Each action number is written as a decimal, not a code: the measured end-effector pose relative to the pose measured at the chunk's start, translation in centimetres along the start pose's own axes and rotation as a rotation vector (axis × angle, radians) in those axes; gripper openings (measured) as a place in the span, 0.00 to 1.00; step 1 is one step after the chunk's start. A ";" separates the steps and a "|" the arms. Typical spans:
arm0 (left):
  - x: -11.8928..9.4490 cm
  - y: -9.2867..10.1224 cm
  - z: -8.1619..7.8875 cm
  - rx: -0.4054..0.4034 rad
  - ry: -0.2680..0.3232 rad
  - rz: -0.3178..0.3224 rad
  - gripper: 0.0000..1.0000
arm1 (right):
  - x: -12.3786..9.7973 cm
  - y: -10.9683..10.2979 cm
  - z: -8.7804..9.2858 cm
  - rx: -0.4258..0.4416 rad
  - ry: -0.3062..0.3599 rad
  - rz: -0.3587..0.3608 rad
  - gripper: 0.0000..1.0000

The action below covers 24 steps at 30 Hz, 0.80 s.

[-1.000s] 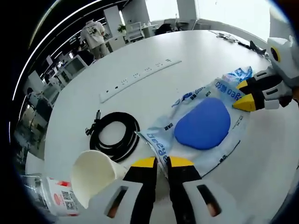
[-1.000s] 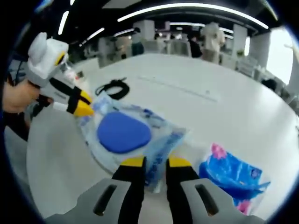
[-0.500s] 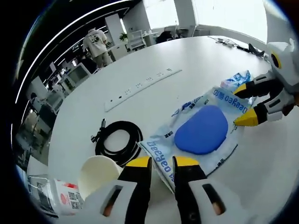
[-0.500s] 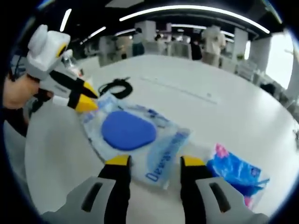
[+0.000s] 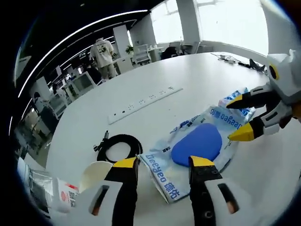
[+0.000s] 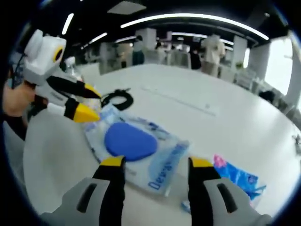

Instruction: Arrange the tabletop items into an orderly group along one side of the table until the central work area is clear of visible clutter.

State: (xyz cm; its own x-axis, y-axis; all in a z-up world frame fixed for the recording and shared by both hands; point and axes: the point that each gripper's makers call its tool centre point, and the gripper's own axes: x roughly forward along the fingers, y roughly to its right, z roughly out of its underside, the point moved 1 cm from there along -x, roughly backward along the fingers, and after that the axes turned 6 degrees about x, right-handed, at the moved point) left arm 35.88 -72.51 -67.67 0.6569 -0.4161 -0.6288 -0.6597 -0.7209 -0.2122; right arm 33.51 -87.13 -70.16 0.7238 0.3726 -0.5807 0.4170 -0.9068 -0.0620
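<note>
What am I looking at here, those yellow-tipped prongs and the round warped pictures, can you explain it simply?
A person holds a two-jaw gripper in each hand, and each gripper carries a fisheye camera looking along its own jaws, which is why the pictures are round and bent. In the left gripper view the left gripper rises from the bottom, and the right gripper reaches in from the right. The right gripper view is the opposite angle, from the right gripper.

On the white table lie a clear printed bag with a blue pad inside, a coiled black cable, a long white power strip, a paper cup on its side, and a small blue packet.

Both pairs of jaws stand open; nothing is held.
</note>
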 end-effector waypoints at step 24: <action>-5.7 0.7 -0.8 -0.156 0.214 0.048 1.00 | -3.5 -0.4 -1.5 0.082 0.125 -0.015 1.00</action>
State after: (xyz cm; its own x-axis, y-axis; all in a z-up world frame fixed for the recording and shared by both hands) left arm 31.96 -71.12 -63.68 0.6991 -0.5481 -0.4591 -0.6391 -0.7670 -0.0576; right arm 31.64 -87.80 -66.83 0.7828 0.4036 -0.4737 0.3859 -0.9119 -0.1394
